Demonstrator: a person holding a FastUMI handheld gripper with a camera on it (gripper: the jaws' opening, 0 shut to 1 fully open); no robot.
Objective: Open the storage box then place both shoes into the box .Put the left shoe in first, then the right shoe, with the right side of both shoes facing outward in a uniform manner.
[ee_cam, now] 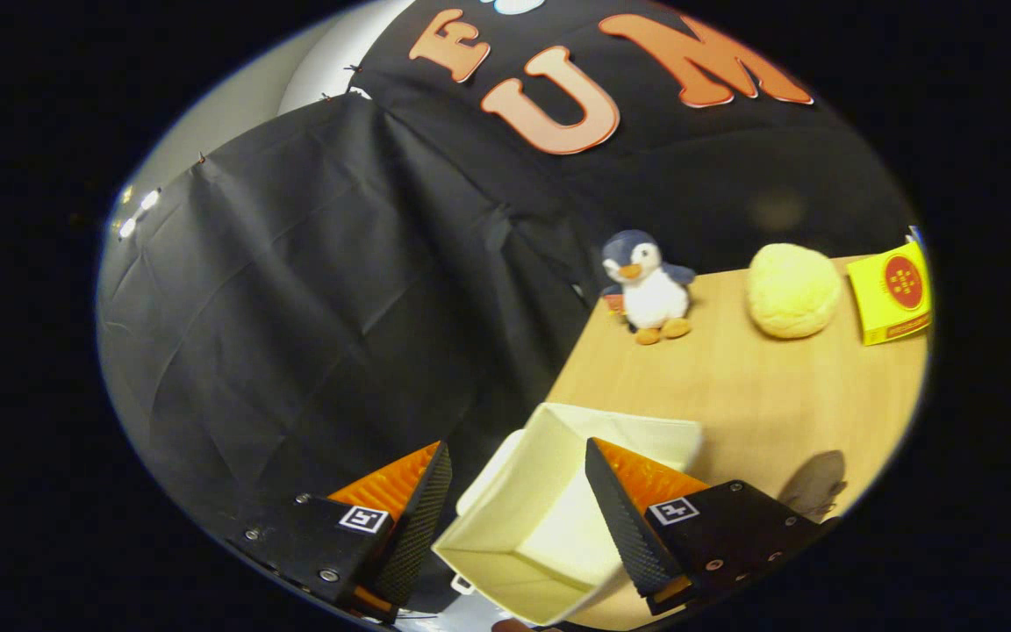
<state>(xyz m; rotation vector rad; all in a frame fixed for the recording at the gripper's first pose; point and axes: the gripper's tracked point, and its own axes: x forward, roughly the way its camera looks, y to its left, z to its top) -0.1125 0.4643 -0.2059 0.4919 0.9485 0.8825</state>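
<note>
A cream storage box sits open on the worktop at six o'clock, between the wide-spread fingers of the empty hand-held gripper; it looks light and thin-walled, probably best gripped by its rim.

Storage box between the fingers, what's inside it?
The storage box stands open between the open gripper fingers. Its visible pale inner walls are bare, no shoe. One finger hides part of the interior.

Storage box between jaws, penguin toy beyond.
</note>
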